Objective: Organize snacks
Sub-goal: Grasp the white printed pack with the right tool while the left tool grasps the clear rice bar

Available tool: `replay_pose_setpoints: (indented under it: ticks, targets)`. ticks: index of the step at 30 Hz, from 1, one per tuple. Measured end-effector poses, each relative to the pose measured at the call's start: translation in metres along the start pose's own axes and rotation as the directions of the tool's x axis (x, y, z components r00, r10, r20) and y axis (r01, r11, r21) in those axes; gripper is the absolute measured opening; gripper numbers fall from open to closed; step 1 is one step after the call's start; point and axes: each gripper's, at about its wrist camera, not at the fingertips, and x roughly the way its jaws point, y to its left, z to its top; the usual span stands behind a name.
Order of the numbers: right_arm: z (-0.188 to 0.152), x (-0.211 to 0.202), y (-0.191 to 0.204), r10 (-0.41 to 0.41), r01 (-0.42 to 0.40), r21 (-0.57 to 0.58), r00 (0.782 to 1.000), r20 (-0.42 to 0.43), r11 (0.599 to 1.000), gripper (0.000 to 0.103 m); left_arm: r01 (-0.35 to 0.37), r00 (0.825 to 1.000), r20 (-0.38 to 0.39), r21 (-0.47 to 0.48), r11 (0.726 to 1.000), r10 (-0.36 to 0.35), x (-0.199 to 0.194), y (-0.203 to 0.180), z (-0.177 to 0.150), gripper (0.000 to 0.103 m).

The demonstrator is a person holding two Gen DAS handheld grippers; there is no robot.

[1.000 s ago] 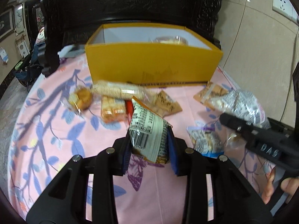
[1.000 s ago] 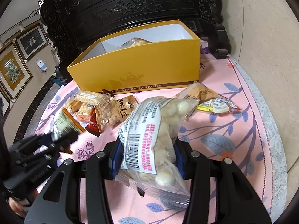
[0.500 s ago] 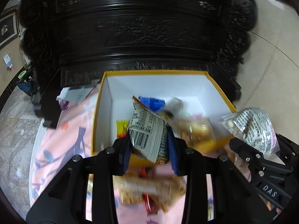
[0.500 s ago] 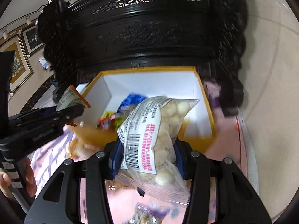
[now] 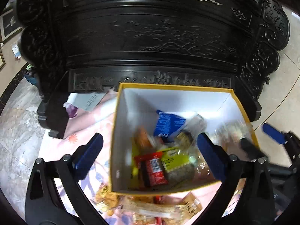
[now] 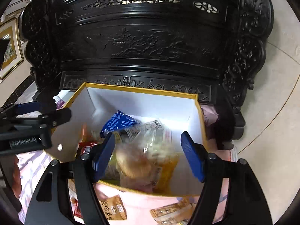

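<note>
The yellow box (image 5: pixel 174 87) with white inside stands on the pink tablecloth and holds several snack packets: a blue one (image 5: pixel 166 124), a red one (image 5: pixel 153 170), a yellow-green one (image 5: pixel 174 159). My left gripper (image 5: pixel 150 153) is open and empty above the box's left half. My right gripper (image 6: pixel 148 153) is open above the box (image 6: pixel 140 91); a clear bag of round snacks (image 6: pixel 148 150), blurred, lies below it in the box. The right gripper also shows at the right of the left wrist view (image 5: pixel 262 140).
Loose snack packets lie on the pink cloth (image 5: pixel 56 146) in front of the box: (image 5: pixel 150 210), (image 6: pixel 112 208), (image 6: pixel 172 213). A dark carved wooden cabinet (image 5: pixel 150 37) stands right behind the box. A paper (image 5: pixel 88 101) lies at the back left.
Both grippers moved over the box and opened. The barcode packet left my left gripper and the bag of round snacks left my right gripper; both dropped into the box.
</note>
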Motion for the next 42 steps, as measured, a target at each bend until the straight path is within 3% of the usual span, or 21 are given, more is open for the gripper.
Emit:
replay_pose_setpoints:
  ticks: [3,11,14,19,21,26,28,29,31,33,39,42]
  targets:
    - [-0.017,-0.020,-0.015,0.011,-0.011,-0.004,1.000,-0.006,1.000,0.076,0.016,1.000,0.011,-0.019,1.000,-0.016,-0.016,0.014,-0.020,0.101]
    - [-0.139,-0.027,-0.078,-0.031,0.042,0.097,0.993,-0.113,0.994,0.078,0.047,0.999,0.026,-0.045,0.998,-0.045,-0.055,0.036,-0.113,0.101]
    - [-0.172,-0.021,-0.084,-0.075,0.084,0.060,0.988,-0.137,0.995,0.078,0.074,0.997,-0.009,-0.080,0.994,-0.075,-0.058,0.045,-0.153,0.101]
    - [-0.187,-0.007,-0.072,-0.157,0.144,-0.107,0.980,-0.126,0.984,0.078,0.081,0.993,-0.079,-0.105,0.991,-0.090,-0.053,0.049,-0.193,0.101]
    - [-0.188,0.005,-0.073,-0.171,0.151,-0.140,0.974,-0.146,0.979,0.078,0.085,0.990,-0.102,-0.112,0.990,-0.097,-0.049,0.050,-0.203,0.101]
    - [-0.188,0.044,-0.086,-0.119,0.091,-0.134,0.969,-0.218,0.987,0.078,0.075,0.988,-0.125,-0.128,0.989,-0.091,-0.045,0.055,-0.215,0.101]
    - [-0.187,0.052,-0.090,-0.076,0.058,-0.091,0.975,-0.210,0.994,0.078,0.073,0.987,-0.133,-0.132,0.989,-0.091,-0.044,0.057,-0.217,0.101]
    - [-0.187,0.054,-0.092,-0.050,0.037,-0.065,0.976,-0.212,0.997,0.076,0.071,0.987,-0.135,-0.130,0.989,-0.088,-0.044,0.057,-0.218,0.101]
    - [-0.188,0.052,-0.094,0.021,-0.019,0.011,0.976,-0.218,1.000,0.058,0.066,0.987,-0.137,-0.127,0.990,-0.083,-0.045,0.057,-0.218,0.101]
    - [-0.191,0.049,-0.091,0.013,-0.006,0.030,0.976,-0.216,1.000,0.052,0.065,0.987,-0.139,-0.125,0.990,-0.082,-0.045,0.057,-0.220,0.101]
    - [-0.217,0.016,-0.040,0.155,-0.149,0.041,0.962,-0.226,0.988,0.049,0.077,0.986,-0.140,-0.126,0.989,-0.095,-0.038,0.049,-0.218,0.101]
    - [-0.228,0.010,-0.015,0.093,-0.097,-0.011,0.977,-0.191,0.995,0.051,0.084,0.985,-0.135,-0.156,0.984,-0.106,-0.030,0.044,-0.210,0.101]
